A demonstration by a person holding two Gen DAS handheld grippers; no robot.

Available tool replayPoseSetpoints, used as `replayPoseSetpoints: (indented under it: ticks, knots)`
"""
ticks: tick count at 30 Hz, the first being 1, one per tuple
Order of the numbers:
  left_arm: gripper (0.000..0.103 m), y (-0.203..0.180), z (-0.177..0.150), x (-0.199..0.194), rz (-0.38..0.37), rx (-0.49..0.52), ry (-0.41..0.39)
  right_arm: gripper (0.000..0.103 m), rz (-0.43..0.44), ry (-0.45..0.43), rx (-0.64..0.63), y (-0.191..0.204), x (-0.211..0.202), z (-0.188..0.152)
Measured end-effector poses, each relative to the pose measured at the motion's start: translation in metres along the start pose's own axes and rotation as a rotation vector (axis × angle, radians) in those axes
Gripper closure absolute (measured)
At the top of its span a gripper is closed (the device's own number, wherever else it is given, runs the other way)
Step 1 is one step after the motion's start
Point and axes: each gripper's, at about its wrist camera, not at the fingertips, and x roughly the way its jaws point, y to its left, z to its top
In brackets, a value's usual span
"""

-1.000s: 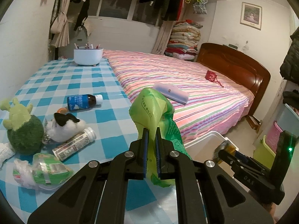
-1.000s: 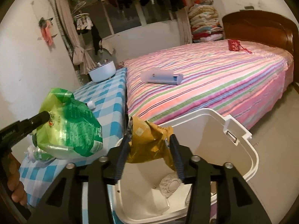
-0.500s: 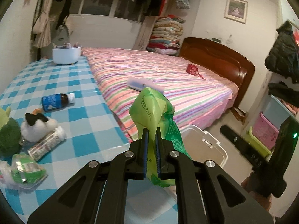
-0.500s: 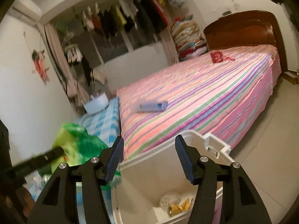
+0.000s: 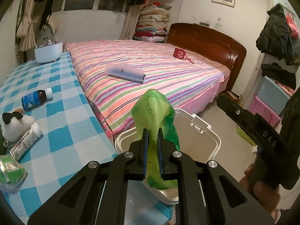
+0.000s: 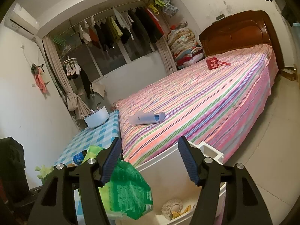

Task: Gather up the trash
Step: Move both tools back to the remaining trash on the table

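- Left gripper (image 5: 152,150): jaws nearly closed, pinching the green plastic bag (image 5: 156,116) above the white bin (image 5: 202,140).
- Right gripper (image 6: 149,160): jaws have just been opening; nothing between them.
- Right wrist view alone shows the bin's inside, with scraps (image 6: 175,209) at 6 o'clock.
- Left wrist view alone shows the bottles (image 5: 35,100) on the checked table (image 5: 61,116), at 9 o'clock.

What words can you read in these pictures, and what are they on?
"DAS": on the right hand-held gripper, seen from the left camera.
Green bag: printing too small to read.
Blue bottle label: blurred.
White bottle label: blurred.
Red pouch: pattern unreadable.
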Motion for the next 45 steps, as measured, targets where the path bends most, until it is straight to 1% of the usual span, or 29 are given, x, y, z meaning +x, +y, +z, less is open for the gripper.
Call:
replayPoseSetpoints:
  ticks: [3,5,6,7,9,11,12,14,16,20,23,27,29,33,38,45]
  knots:
    - [0.091,-0.001,-0.001,0.001,0.002,0.008,0.004,0.042,0.002,0.000,-0.001,0.000,0.000,0.000]
    - [0.082,-0.001,-0.001,0.003,0.002,0.005,0.011,0.042,0.004,0.002,-0.003,0.001,0.000,0.000]
    - [0.066,0.000,-0.002,0.002,0.007,0.003,0.005,0.042,0.004,0.003,-0.004,0.000,0.000,0.000]
    - [0.040,0.000,-0.001,0.000,0.015,0.003,-0.008,0.042,0.003,0.003,-0.007,0.001,0.001,0.000]
    - [0.013,0.000,0.000,-0.009,0.050,0.012,-0.063,0.042,0.004,0.003,-0.013,0.002,0.001,0.000]
    - [0.013,0.000,0.001,-0.019,0.088,0.026,-0.123,0.042,0.006,0.001,-0.015,0.003,0.001,0.001]
    - [0.013,0.000,0.002,-0.023,0.100,0.036,-0.135,0.042,0.007,0.000,-0.016,0.004,0.000,0.000]
    - [0.013,0.003,0.005,-0.027,0.123,0.043,-0.137,0.042,0.013,0.001,-0.016,0.005,0.001,0.000]
    - [0.013,0.011,0.006,-0.031,0.129,0.027,-0.138,0.042,0.024,0.006,-0.020,0.009,0.002,-0.001]
    - [0.013,0.033,0.004,-0.035,0.167,-0.016,-0.133,0.042,0.058,0.032,-0.048,0.022,0.009,-0.004]
    - [0.013,0.054,0.003,-0.040,0.187,-0.054,-0.126,0.041,0.087,0.066,-0.081,0.038,0.017,-0.010]
    - [0.013,0.080,0.000,-0.054,0.217,-0.115,-0.140,0.040,0.126,0.121,-0.109,0.059,0.029,-0.020]
    - [0.013,0.092,0.000,-0.064,0.232,-0.142,-0.148,0.033,0.142,0.136,-0.121,0.070,0.034,-0.025]
    - [0.013,0.118,-0.003,-0.086,0.280,-0.186,-0.171,0.032,0.183,0.145,-0.144,0.092,0.038,-0.032]
    - [0.013,0.156,-0.012,-0.116,0.349,-0.253,-0.195,0.031,0.244,0.184,-0.178,0.122,0.046,-0.045]
    - [0.013,0.223,-0.034,-0.166,0.463,-0.393,-0.229,0.031,0.324,0.228,-0.250,0.167,0.054,-0.066]
